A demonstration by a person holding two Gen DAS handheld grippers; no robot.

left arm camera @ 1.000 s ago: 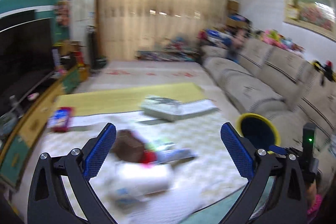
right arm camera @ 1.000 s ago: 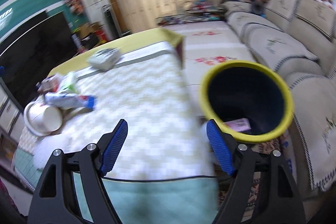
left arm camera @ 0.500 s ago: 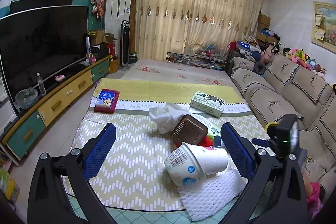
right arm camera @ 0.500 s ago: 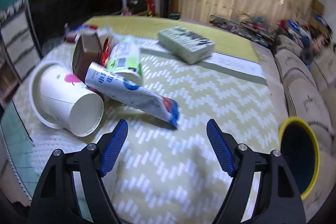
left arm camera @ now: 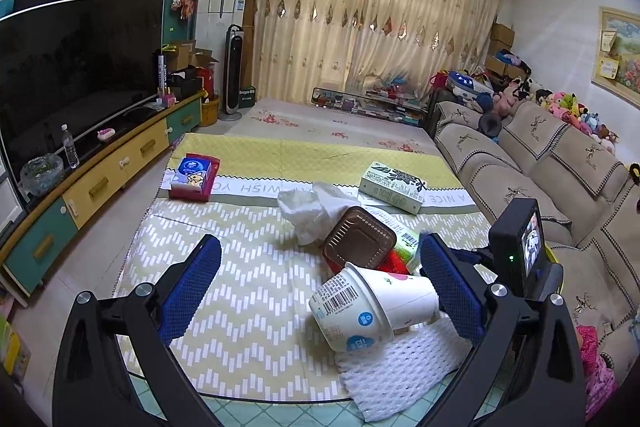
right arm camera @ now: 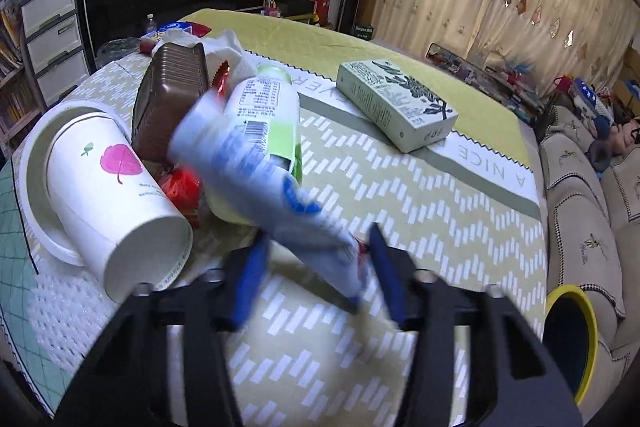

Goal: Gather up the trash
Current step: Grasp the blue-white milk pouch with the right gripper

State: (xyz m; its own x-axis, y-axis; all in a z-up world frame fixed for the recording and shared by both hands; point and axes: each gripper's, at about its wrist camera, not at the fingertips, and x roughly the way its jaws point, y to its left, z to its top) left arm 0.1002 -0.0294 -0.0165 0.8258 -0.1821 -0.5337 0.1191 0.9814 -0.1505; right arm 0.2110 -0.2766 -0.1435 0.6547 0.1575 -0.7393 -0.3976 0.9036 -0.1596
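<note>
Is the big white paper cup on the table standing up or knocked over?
Knocked over. The paper cup lies on its side, its open mouth facing the right wrist camera and its barcoded base facing the left.

Dark television (left arm camera: 76, 67) (off), beige sofa (left arm camera: 532, 167), 1 tower fan (left arm camera: 234, 71).
</note>
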